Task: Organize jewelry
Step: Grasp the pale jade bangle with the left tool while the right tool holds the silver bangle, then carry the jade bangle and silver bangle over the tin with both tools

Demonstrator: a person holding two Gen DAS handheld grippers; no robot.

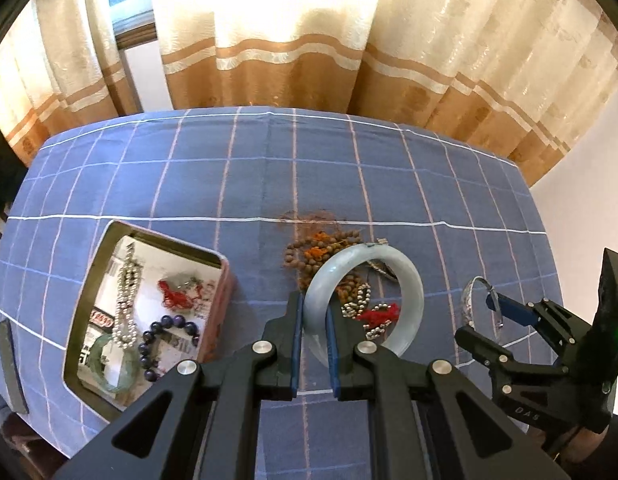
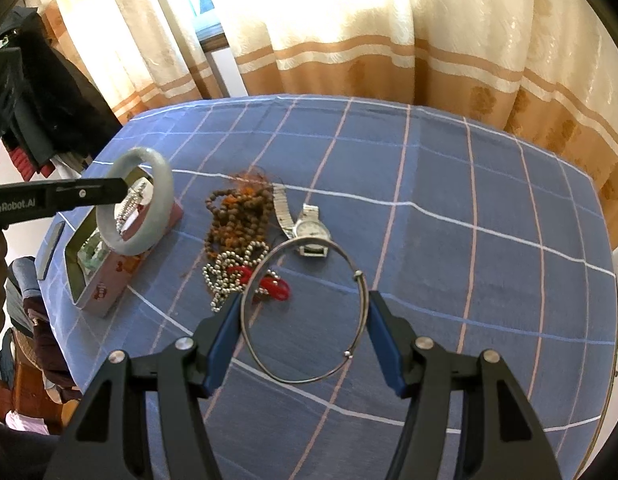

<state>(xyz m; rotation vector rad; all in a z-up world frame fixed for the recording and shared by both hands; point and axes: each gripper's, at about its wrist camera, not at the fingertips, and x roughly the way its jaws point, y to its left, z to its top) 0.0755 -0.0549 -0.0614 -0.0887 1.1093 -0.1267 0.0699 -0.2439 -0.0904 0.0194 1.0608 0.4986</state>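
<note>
Jade bangle (image 1: 389, 280) clamped in my L gripper (image 1: 313, 320), held up above tablecloth (image 1: 389, 168) nr pink tin (image 1: 225, 280); R gripper (image 2: 305, 312) pads grip thin silver bangle (image 2: 293, 380) w/ its sides

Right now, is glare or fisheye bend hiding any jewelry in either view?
Left wrist view: the backlit curtain is blown out, the jade bangle stays sharp. Right wrist view: same curtain glare, edges bend the tablecloth grid, the wire bangle and watch read clearly.
</note>
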